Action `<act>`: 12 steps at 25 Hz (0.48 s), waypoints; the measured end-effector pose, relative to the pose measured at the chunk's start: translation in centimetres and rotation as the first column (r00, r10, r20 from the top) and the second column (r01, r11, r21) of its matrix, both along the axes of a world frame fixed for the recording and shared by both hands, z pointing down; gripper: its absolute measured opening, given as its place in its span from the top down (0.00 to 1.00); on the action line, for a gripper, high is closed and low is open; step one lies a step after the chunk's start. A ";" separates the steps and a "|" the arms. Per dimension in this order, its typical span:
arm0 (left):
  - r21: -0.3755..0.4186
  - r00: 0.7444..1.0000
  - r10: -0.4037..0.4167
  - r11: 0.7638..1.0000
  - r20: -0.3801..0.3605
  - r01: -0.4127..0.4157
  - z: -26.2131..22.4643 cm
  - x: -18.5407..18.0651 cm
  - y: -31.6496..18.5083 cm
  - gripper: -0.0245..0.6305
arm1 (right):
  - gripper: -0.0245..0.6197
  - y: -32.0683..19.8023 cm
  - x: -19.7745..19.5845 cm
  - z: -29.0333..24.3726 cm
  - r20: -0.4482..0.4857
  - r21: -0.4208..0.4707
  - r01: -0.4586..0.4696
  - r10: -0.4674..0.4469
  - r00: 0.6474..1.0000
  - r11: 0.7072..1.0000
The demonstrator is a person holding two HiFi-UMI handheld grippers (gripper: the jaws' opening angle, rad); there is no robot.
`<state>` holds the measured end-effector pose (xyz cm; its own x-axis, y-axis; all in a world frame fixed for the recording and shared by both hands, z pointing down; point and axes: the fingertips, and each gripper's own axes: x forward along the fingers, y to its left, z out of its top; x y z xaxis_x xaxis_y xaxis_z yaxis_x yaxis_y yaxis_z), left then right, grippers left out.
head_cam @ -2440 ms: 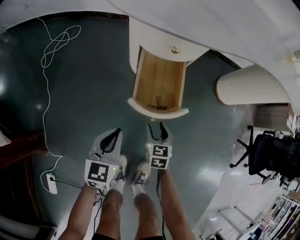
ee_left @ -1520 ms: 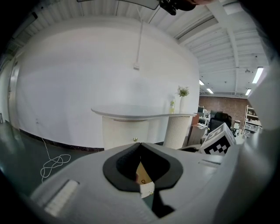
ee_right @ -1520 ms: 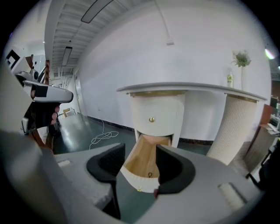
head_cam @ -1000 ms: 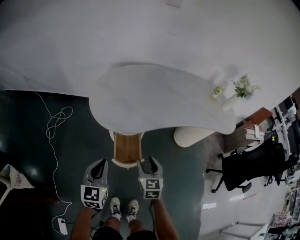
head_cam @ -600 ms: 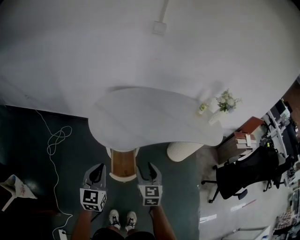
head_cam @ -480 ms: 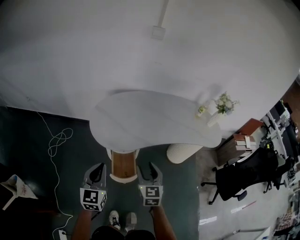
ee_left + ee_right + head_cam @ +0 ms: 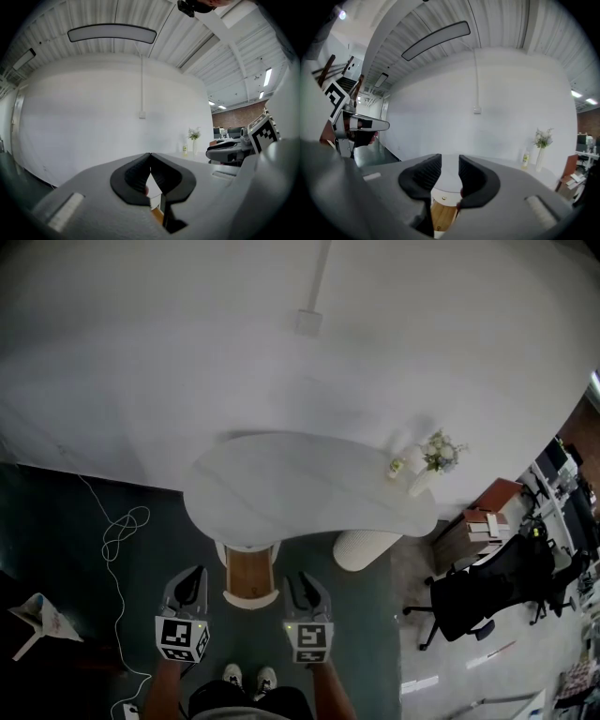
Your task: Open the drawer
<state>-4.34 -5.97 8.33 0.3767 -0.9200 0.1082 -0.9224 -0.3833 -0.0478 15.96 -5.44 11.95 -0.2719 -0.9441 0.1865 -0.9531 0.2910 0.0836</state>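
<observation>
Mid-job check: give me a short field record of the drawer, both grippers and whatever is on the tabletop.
drawer: pulled out from under the white table, wooden inside showing
drawer contents: too small to tell
left gripper: jaws together, nothing between them
right gripper: jaws apart and closing, nothing between them, drawer visible beyond
tabletop: vase of flowers and small bottle near the right end
floor: white cable left of the table
</observation>
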 end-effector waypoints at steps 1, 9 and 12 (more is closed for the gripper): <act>0.004 1.000 0.004 1.000 0.001 -0.004 -0.4 0.0 0.2 0.95 | 0.79 0.4 -0.1 -0.3 -0.002 0.005 0.000 0.000 1.000 1.000; 0.019 1.000 0.008 1.000 0.016 -0.008 -1.6 -0.7 2.8 0.95 | 0.84 3.4 0.0 -2.2 -0.024 0.042 -0.012 0.013 1.000 0.999; 0.010 1.000 0.004 1.000 0.020 -0.004 -1.5 -0.8 3.9 0.95 | 0.86 4.2 0.2 -2.5 -0.034 0.045 -0.014 0.015 0.999 0.999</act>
